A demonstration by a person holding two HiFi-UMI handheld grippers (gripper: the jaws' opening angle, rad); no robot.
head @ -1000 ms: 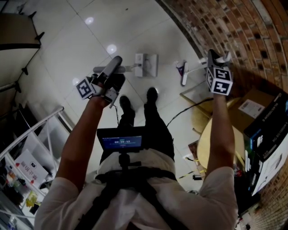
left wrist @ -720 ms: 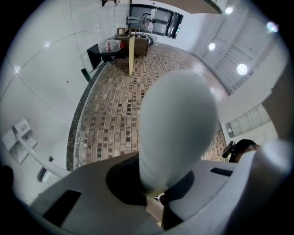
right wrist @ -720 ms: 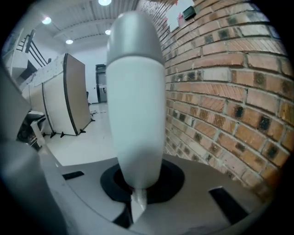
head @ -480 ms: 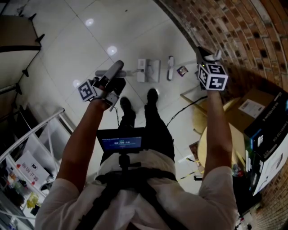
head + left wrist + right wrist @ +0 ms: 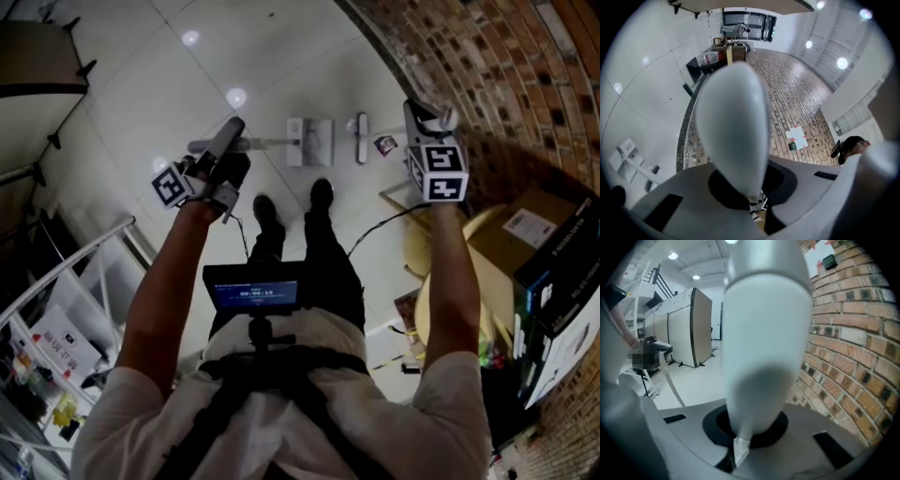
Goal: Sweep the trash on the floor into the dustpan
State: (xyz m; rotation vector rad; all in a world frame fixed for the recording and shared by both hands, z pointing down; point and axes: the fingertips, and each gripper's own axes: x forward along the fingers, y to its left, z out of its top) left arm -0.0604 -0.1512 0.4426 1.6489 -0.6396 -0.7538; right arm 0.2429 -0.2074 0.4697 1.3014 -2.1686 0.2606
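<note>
The white dustpan (image 5: 309, 141) lies on the tiled floor in front of my shoes. Its long pale pole runs left to a thick grey handle (image 5: 229, 142). My left gripper (image 5: 223, 167) is shut on that handle, which fills the left gripper view (image 5: 733, 122). The broom head (image 5: 360, 138) stands just right of the dustpan. A small piece of dark trash (image 5: 384, 144) lies right of the broom head. My right gripper (image 5: 424, 116) is shut on the top of the broom handle (image 5: 764, 343), close to the brick wall.
A brick wall (image 5: 487, 66) curves along the right. Cardboard boxes (image 5: 544, 253) and a round pale wooden top (image 5: 427, 281) stand at the right, with a black cable (image 5: 375, 234) across the floor. A white railing (image 5: 75, 272) is at the left.
The broom head has swung left, past the trash, to beside the dustpan. My right gripper moved left with it. The left gripper shifted a little.
</note>
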